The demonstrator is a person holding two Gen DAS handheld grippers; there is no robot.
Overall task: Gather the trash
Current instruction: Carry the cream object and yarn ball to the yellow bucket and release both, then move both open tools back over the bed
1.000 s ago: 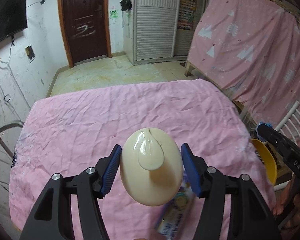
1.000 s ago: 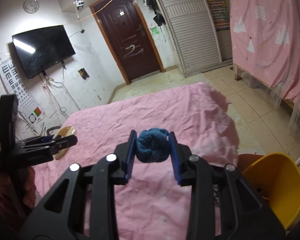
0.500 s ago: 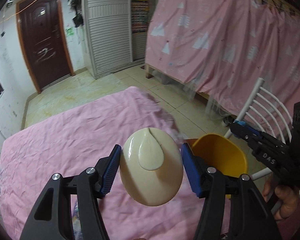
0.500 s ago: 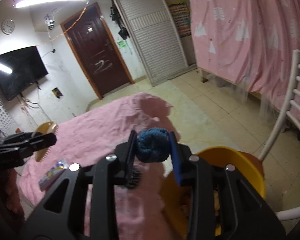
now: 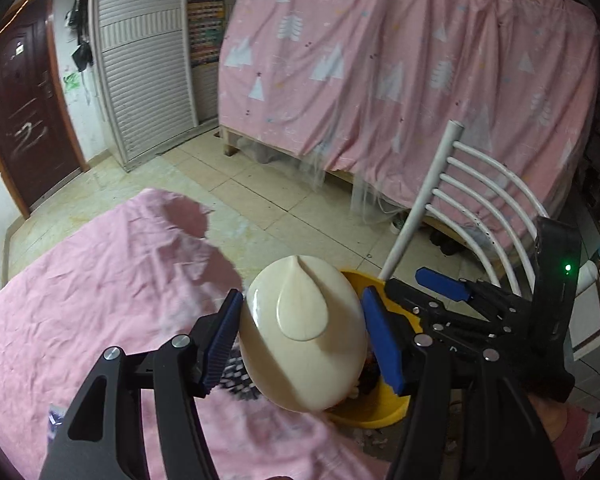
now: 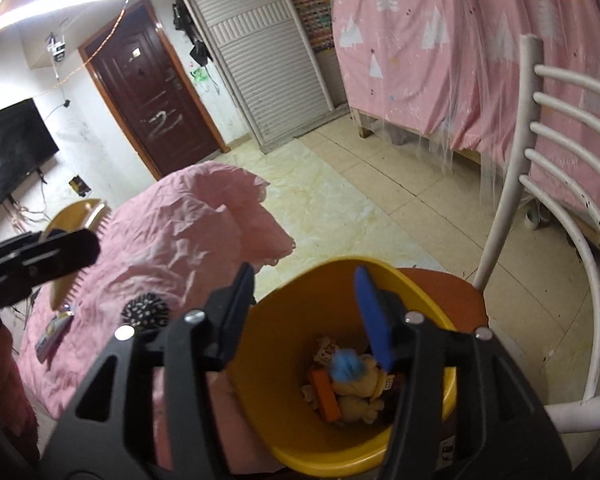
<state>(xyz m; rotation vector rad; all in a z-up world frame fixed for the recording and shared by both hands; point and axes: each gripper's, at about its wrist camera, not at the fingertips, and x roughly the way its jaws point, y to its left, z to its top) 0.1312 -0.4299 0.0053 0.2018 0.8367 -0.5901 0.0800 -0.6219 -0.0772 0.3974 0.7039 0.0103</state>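
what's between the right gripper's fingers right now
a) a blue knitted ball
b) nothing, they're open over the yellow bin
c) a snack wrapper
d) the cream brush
b: the right gripper stands open with nothing between its fingers, poised over the yellow bin, and the blue knitted ball lies inside the bin on the other trash.

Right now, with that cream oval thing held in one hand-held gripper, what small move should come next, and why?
Probably carry the left hand-held gripper a little right over the yellow bin and then open it. It is shut on the cream brush, the bin sits just behind it, and the right hand-held gripper hangs open above the bin.
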